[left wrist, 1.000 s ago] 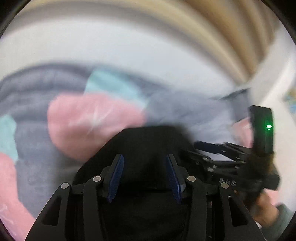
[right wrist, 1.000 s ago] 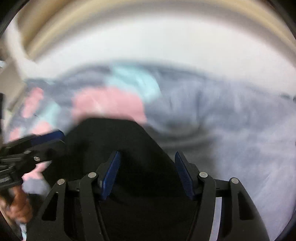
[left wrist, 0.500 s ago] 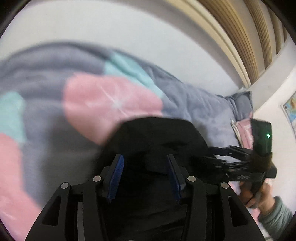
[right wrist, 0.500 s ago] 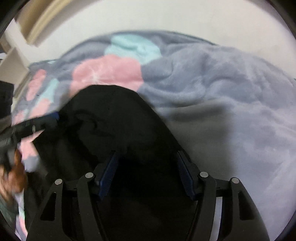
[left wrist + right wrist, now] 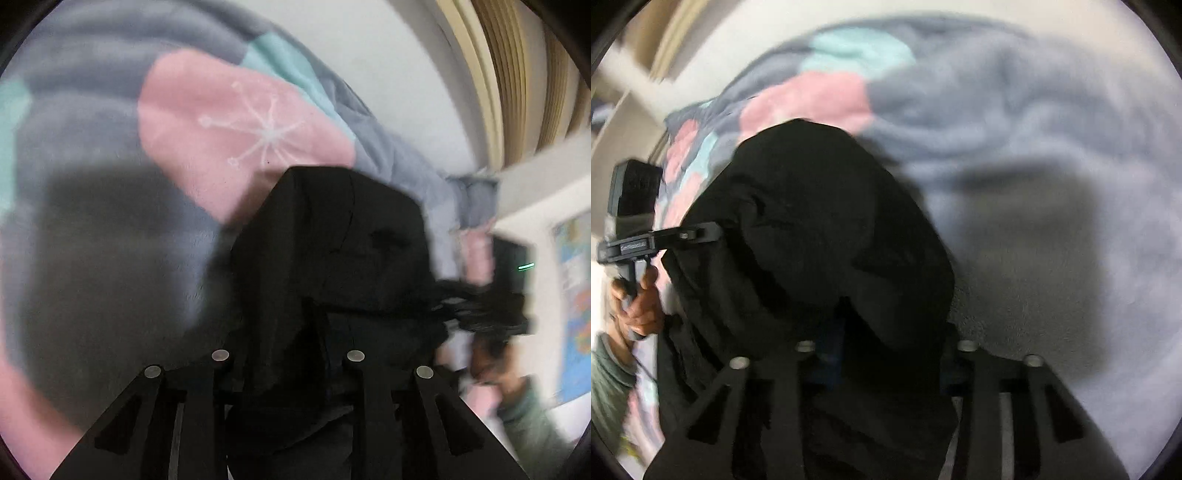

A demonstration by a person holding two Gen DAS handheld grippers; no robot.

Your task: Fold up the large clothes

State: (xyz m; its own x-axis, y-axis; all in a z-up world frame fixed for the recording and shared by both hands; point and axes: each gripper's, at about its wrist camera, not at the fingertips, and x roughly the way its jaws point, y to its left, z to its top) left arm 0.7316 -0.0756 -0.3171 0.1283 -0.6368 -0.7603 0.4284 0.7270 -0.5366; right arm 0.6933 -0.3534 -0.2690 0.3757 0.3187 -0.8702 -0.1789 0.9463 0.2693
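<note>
A black garment (image 5: 332, 258) hangs bunched between both tongs above a bed spread with a grey fleece blanket (image 5: 1015, 147) patterned with pink and teal patches. In each wrist view the cloth runs forward from the fingers, its long axis pointing away from the camera toward the blanket's far side; it ends in a blunt folded edge in the left view and a rounded lobe (image 5: 812, 192) in the right.

The left tongs (image 5: 288, 354) are swallowed by the cloth: the blue pads seen half a second ago are now covered, so how far the fingers stand apart cannot be told, though fabric is draped over and between them. The right tongs (image 5: 882, 347) are smothered the same way, with only a hint of blue under the cloth, and their opening cannot be told either.

Against the earlier frames, the garment has risen higher over both sets of fingers and the blanket fills more of the view.

The left view alone shows the white snowflake motif (image 5: 258, 129) on a pink patch, a slatted panel at the upper right, and the right hand (image 5: 495, 369) blurred. The right view alone shows the left hand (image 5: 635, 306) gripping its handle sharply.
</note>
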